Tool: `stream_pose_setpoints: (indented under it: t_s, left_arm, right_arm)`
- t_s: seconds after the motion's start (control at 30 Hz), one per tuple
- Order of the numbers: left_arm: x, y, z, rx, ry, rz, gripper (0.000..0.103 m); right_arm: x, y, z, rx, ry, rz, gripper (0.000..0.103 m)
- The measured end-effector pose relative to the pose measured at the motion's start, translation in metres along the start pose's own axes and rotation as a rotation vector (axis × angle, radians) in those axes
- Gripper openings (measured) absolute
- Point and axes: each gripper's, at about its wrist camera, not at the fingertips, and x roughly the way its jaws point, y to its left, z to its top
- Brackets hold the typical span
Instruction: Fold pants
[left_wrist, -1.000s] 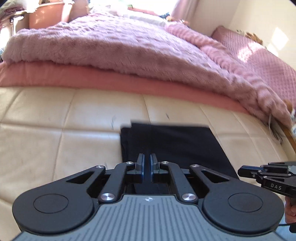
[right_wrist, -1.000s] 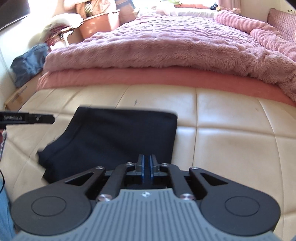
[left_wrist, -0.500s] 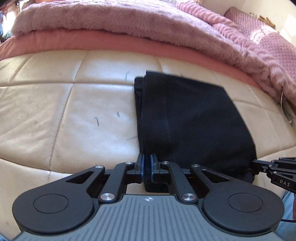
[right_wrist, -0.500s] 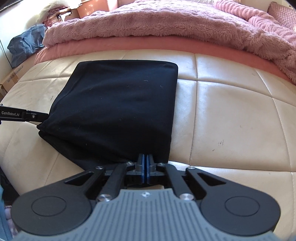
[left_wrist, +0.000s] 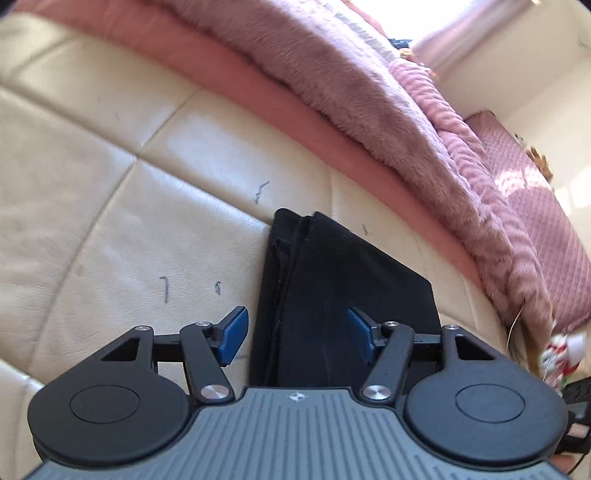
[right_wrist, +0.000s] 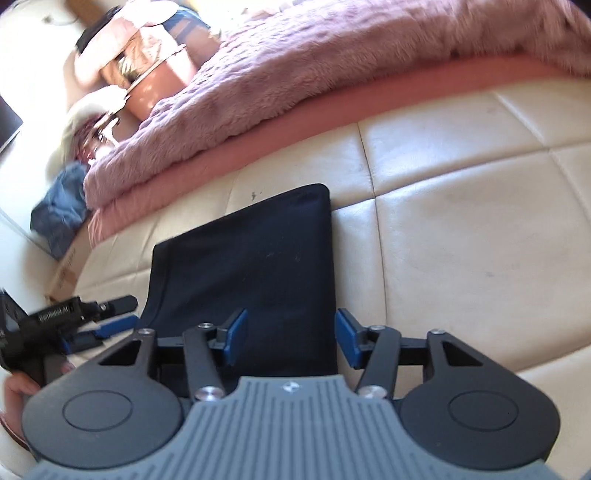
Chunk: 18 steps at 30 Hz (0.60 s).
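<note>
Tongs (left_wrist: 297, 334) (right_wrist: 291, 338) angled down, jaws opening, over folded black pants (right_wrist: 255, 266).

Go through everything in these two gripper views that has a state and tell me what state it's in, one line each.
black pants: folded into a compact rectangle, lying flat on the cream cushion.
left gripper: jaws opening, not pressing on the pants' near edge.
right gripper: jaws opening, astride the pants' right edge, pads not pressing on it.
pink fuzzy blanket: spread over the bed, edge hanging over the pink sheet.
</note>
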Motion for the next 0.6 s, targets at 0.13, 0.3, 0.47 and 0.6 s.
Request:
stream_pose_setpoints:
  t_s: [0.13, 0.3, 0.47, 0.6]
  left_arm:
    - [0.015, 0.011, 0.006, -0.052, 0.021, -0.041, 0.070]
    - [0.022, 0.016, 0.007, -0.040, 0.016, -0.078, 0.068]
    - [0.028, 0.027, 0.010, -0.082, 0.015, -0.117, 0.060]
    - [0.033, 0.032, 0.011, -0.129, 0.005, -0.139, 0.048]
  right_arm:
    - [0.022, -0.013, 0.011, 0.068, 0.032, 0.040, 0.049]
    - [0.044, -0.026, 0.018, 0.116, 0.052, 0.096, 0.048]
    - [0.058, -0.036, 0.025, 0.172, 0.063, 0.157, 0.048]
    - [0.063, -0.044, 0.029, 0.217, 0.067, 0.191, 0.042]
